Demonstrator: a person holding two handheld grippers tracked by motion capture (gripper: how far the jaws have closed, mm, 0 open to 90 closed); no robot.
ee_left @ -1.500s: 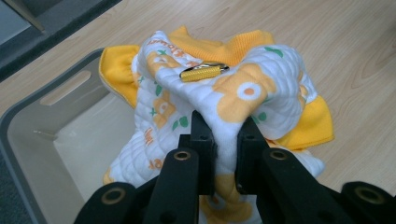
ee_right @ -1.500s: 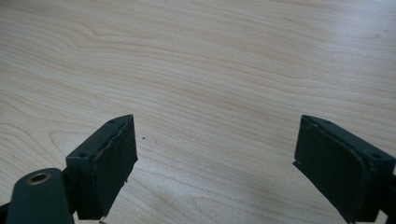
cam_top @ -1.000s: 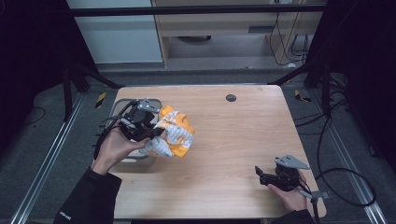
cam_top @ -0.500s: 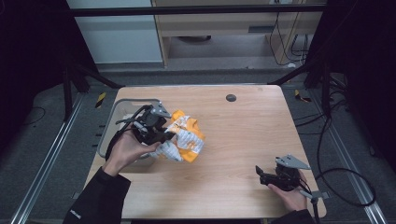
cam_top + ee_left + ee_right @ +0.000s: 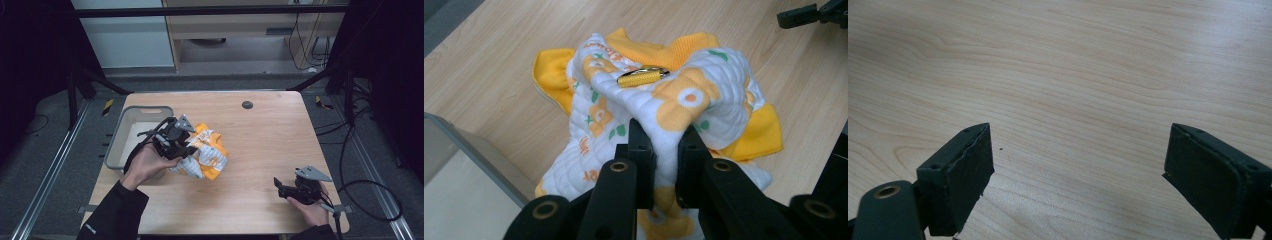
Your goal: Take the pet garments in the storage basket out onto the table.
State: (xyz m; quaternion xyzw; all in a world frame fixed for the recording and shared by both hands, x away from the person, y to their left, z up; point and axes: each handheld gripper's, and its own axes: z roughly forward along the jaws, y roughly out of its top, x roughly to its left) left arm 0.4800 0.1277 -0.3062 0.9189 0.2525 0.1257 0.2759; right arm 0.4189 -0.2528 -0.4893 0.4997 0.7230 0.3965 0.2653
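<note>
On the light wooden table (image 5: 260, 150), your left gripper (image 5: 666, 150) pinches the quilted white and yellow cloth (image 5: 206, 156), just beside the grey plastic bin (image 5: 116, 145). Your right gripper (image 5: 281, 187) rests with jaws wide apart, grasping nothing, near the table's front right corner.

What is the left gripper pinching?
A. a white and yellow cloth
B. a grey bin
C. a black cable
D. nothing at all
A: in the left gripper view the left gripper has its jaws squeezed on a fold of the white and yellow cloth.

Light wooden table (image 5: 260, 145), grey bin (image 5: 117, 145) at its left edge, yellow-and-white quilted cloth (image 5: 207, 157) beside it
</note>
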